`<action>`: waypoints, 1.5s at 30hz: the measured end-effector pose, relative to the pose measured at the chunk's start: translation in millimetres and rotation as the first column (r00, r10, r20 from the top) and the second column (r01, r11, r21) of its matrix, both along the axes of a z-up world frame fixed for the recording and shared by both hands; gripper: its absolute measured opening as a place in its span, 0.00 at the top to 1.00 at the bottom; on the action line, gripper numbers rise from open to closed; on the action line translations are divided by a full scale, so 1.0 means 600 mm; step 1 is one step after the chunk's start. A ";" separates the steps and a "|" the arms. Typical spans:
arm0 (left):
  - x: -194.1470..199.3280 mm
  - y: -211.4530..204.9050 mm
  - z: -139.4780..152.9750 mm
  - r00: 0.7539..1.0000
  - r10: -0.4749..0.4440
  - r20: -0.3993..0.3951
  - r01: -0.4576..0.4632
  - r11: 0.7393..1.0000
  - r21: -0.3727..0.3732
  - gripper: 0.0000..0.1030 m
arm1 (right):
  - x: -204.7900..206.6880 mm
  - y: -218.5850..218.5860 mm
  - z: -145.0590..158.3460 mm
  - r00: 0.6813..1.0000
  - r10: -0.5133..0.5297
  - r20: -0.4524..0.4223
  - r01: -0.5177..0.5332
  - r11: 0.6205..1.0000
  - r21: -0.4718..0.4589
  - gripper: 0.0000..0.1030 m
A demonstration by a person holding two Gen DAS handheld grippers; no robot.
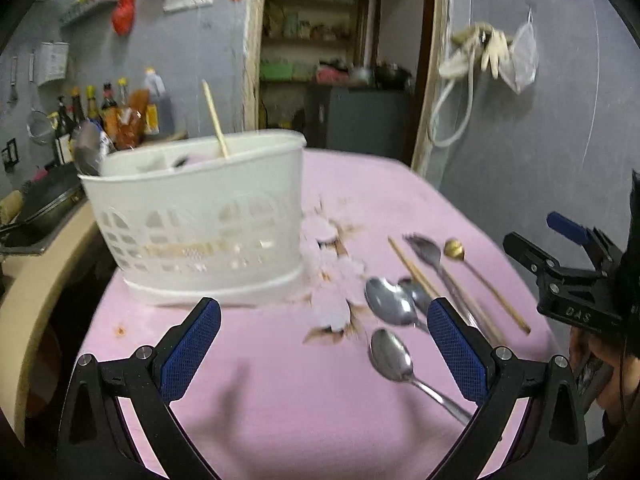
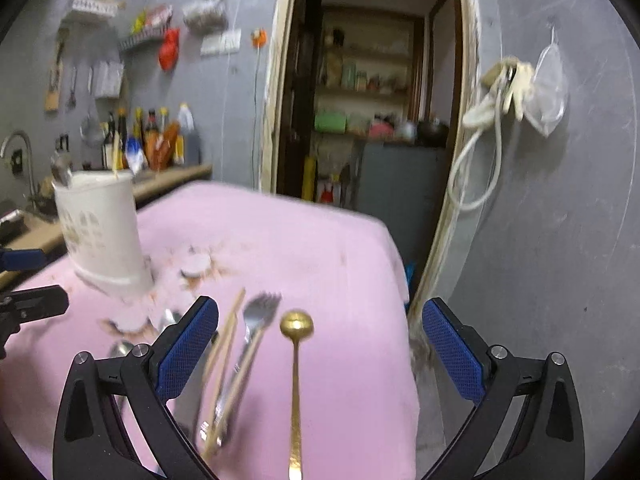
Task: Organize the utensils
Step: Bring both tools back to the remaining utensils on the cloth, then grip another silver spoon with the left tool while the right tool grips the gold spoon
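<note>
Pink tablecloth [image 1: 280, 400], white caddy [image 1: 200, 220], loose spoons [image 1: 390, 300] beside both tongs [image 1: 324, 354] [image 2: 320, 354], spread apart, empty.

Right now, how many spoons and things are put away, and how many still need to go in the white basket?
Some are done: a chopstick and a dark spoon already stand in the white basket. Nothing is in hand; the left gripper and right gripper are both open and empty. Left on the pink tablecloth: three silver spoons, a fork, a gold spoon and chopsticks.
</note>
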State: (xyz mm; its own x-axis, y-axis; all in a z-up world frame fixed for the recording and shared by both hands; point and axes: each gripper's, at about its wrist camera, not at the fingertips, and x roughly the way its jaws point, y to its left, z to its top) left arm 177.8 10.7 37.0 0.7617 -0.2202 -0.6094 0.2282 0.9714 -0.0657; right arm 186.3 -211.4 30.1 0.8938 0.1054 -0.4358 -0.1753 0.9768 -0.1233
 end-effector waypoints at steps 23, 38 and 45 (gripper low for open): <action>0.079 -0.044 -0.082 0.925 -0.199 -0.325 0.181 0.980 -0.084 0.81 | 0.097 0.003 -0.063 0.940 0.043 -0.339 -0.058 0.998 -0.034 0.49; 0.089 -0.033 -0.083 0.923 -0.210 -0.324 0.159 0.971 -0.177 0.96 | 0.139 0.006 -0.070 0.911 0.090 -0.403 -0.077 0.996 0.046 0.59; 0.079 -0.032 -0.075 0.930 -0.202 -0.307 0.154 0.973 -0.175 0.97 | 0.156 0.008 -0.072 0.906 0.077 -0.416 -0.062 0.997 0.048 0.67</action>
State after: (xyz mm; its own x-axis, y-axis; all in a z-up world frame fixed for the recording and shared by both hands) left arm 225.2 -8.2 -8.2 0.4713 -0.4382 -0.7654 0.3396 0.8911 -0.3011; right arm 279.7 -206.4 -13.1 0.6206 0.1811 -0.7629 -0.2713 0.9625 0.0077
